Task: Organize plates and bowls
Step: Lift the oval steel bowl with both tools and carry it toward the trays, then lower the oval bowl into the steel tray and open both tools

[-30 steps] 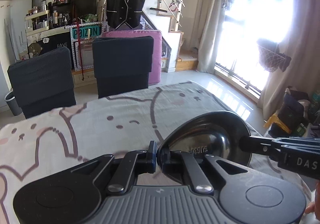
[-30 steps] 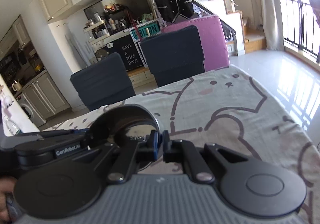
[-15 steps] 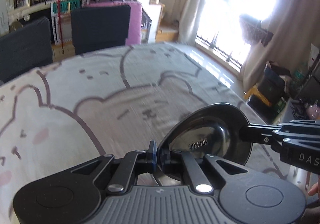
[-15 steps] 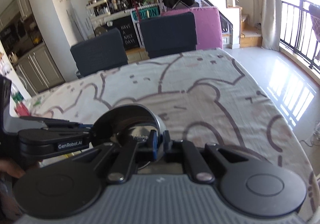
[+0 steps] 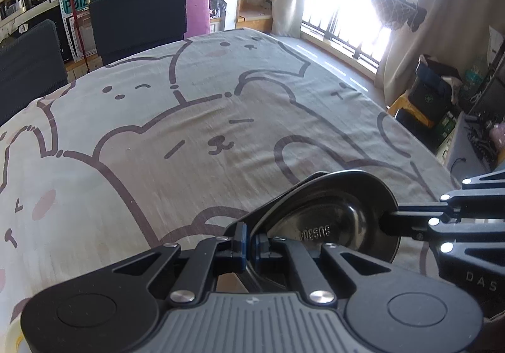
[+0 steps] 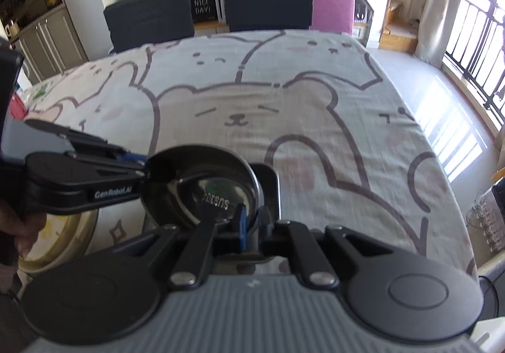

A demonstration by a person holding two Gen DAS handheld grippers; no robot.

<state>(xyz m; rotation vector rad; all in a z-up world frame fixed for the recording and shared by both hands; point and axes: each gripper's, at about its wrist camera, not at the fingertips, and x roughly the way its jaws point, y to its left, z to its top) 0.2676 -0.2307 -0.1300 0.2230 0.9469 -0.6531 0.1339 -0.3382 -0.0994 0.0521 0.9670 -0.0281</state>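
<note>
A steel bowl (image 5: 331,214) stamped SUS304 is held above the bear-print tablecloth (image 5: 195,119) by both grippers at once. My left gripper (image 5: 249,242) is shut on the bowl's near rim. My right gripper (image 6: 252,226) is shut on the rim of the same bowl (image 6: 202,185); its arm shows at the right of the left wrist view (image 5: 442,220). My left gripper also shows at the left of the right wrist view (image 6: 143,165). A cream plate (image 6: 56,245) lies on the table below the left gripper, partly hidden.
Two dark chairs (image 6: 268,2) and a pink chair (image 6: 331,5) stand at the table's far edge. The table's right edge (image 6: 442,195) drops to the floor by a bright window. Clutter (image 5: 442,94) sits on the floor at the right.
Both grippers have tilted downward with the bowl between them. The table now fills more of each view. Both grips on the bowl are unchanged.
</note>
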